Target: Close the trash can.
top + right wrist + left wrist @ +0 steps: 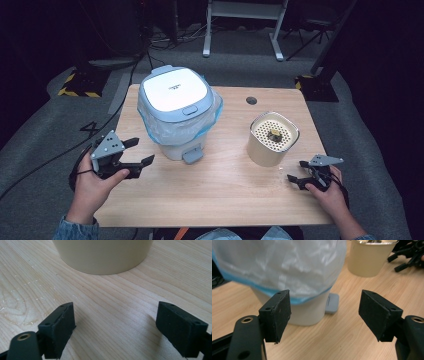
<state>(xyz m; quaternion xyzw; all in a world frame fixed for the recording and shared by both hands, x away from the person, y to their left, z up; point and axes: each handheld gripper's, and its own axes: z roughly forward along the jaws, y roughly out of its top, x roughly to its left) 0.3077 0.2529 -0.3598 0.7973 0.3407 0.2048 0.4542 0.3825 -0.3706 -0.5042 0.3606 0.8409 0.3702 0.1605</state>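
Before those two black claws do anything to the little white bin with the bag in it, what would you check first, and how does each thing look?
1. Left gripper jaws open, nothing between them: ok.
2. Right gripper jaws open and empty: ok.
3. White pedal bin with pale blue lid upright, lid shut: ok.
4. Grey foot pedal free of obstruction: ok.
5. Beige round container standing apart from the bin: ok.
6. Thin plastic liner seated evenly all round: cannot tell.
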